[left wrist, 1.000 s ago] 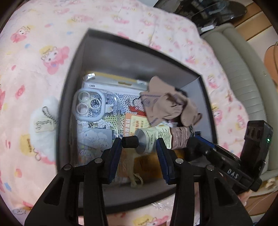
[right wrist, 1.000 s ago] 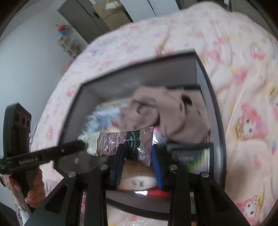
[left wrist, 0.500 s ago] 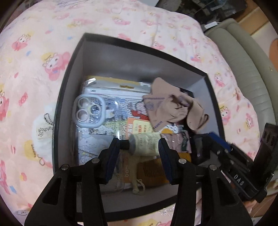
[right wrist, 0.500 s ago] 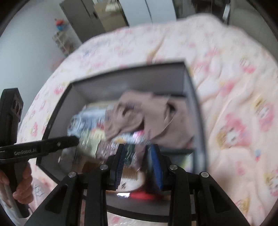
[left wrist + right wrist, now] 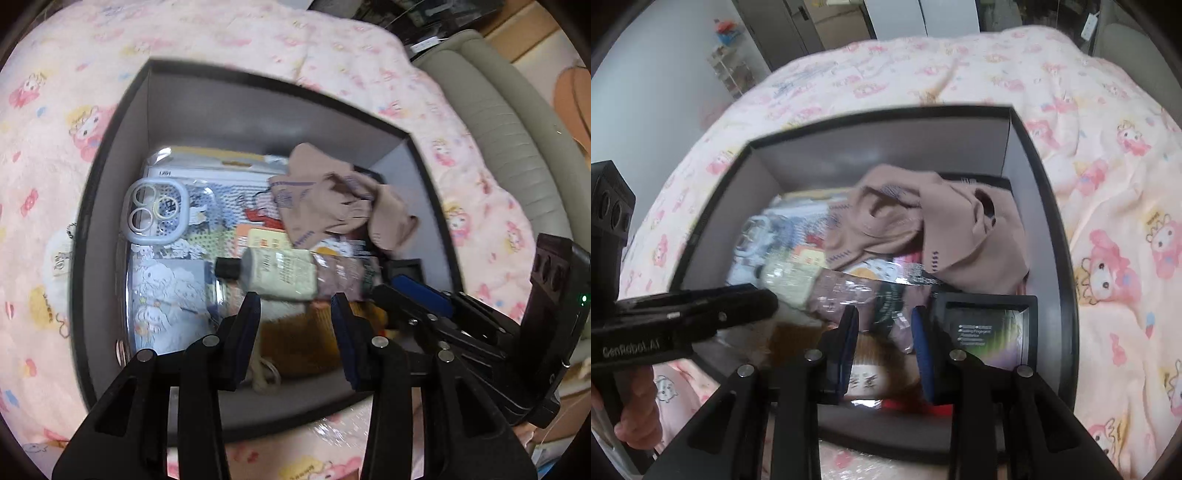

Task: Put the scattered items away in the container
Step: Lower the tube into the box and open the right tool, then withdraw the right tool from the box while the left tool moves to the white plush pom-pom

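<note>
Black-walled, 1 open box [image 5: 110, 155] fills the middle of both views, resting on 1 pink cartoon-print bedspread [image 5: 258, 40]. Inside lie 1 clear phone case [image 5: 159, 210] at left, 1 crumpled beige cloth [image 5: 332, 206] at upper right, and 1 cream tube [image 5: 280, 273] with a black cap across the centre. The left gripper [image 5: 295, 317] hovers just below the tube, fingers half apart and closing, nothing pressed between them. The right gripper [image 5: 884, 332] has its fingers narrow and closing; whether they pinch the foil packet [image 5: 886, 306] between them, I cannot tell. Compared with 1 second ago, the tube sits higher in the left view, beyond the fingertips.
</note>
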A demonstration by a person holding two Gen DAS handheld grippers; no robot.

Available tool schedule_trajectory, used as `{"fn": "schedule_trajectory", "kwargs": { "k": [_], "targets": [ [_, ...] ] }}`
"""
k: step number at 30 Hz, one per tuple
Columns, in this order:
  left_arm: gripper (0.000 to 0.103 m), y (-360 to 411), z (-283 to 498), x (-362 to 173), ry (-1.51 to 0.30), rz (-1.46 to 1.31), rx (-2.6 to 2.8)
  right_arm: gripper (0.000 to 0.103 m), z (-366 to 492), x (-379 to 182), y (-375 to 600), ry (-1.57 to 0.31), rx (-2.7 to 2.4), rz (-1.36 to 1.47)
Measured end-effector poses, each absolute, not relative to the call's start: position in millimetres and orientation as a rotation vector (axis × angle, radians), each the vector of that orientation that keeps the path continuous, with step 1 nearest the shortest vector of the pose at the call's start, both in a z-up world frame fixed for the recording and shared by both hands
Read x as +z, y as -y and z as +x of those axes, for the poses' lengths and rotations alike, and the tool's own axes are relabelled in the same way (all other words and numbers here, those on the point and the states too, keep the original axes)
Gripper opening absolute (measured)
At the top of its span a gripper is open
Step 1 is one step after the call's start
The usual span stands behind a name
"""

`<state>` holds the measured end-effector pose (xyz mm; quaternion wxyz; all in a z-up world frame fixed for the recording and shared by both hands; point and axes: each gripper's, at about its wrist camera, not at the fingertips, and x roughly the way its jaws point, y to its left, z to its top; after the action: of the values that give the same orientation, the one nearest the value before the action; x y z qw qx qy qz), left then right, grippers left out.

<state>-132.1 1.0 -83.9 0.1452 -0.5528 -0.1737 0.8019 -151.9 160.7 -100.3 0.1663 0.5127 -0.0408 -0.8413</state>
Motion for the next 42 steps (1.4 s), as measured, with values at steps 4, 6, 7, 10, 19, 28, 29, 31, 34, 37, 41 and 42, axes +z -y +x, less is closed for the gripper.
{"fn": "schedule_trajectory", "kwargs": {
  "k": [4, 6, 7, 10, 19, 28, 29, 31, 34, 37, 41, 42],
  "targets": [
    [0.039, -2.3, -110.8, -59.4, 0.478, -1.519, 2.323, 0.028, -129.3, -78.7, -153.8, 0.111, -2.420, 1.383],
    [0.039, -6.4, -106.2, -50.4, 0.464, -1.493, 2.328, 0.028, -117.7, -68.0, -149.2, 0.077, -2.438, 1.345],
    [0.039, -6.8, -101.3, -46.0, 0.453, -1.480, 2.334, 0.028, -113.3, -62.1, -150.2, 0.061, -2.448, 1.329],
    [0.039, 4.8, -79.9, -32.2, 0.466, -1.445, 2.354, 0.028, -94.3, -47.2, -141.7, 0.037, -2.477, 1.276],
    [0.039, 59.1, -28.4, -19.6, 0.501, -1.413, 2.450, 0.028, -55.2, -20.0, -88.8, 0.013, -2.431, 1.173],
    [0.039, 154.7, -16.5, -50.3, 0.832, -1.461, 2.496, 0.028, -64.3, -34.0, -24.2, 0.083, -2.275, 1.205],
    [0.039, 165.0, -22.1, -58.3, 0.890, -1.477, 2.492, 0.028, -72.2, -37.4, -20.5, 0.101, -2.276, 1.227],
    [0.039, 181.0, -37.4, -77.2, 0.986, -1.535, 2.480, 0.028, -86.3, -44.0, -14.3, 0.104, -2.282, 1.263],
    [0.039, 191.4, -66.3, -105.8, 1.098, -1.626, 2.415, 0.028, -103.0, -55.6, -1.0, 0.071, -2.283, 1.300],
    [0.039, 192.2, -100.3, -132.5, 1.173, -1.715, 2.330, 0.028, -115.6, -65.6, 7.0, 0.046, -2.290, 1.325],
    [0.044, 188.7, -131.5, -154.5, 1.219, -1.771, 2.282, 0.028, -128.5, -74.5, 7.5, 0.051, -2.298, 1.343],
    [0.047, 187.6, -138.3, -160.7, 1.231, -1.775, 2.282, 0.028, -130.9, -76.6, 6.9, 0.045, -2.297, 1.345]
  ]
}}
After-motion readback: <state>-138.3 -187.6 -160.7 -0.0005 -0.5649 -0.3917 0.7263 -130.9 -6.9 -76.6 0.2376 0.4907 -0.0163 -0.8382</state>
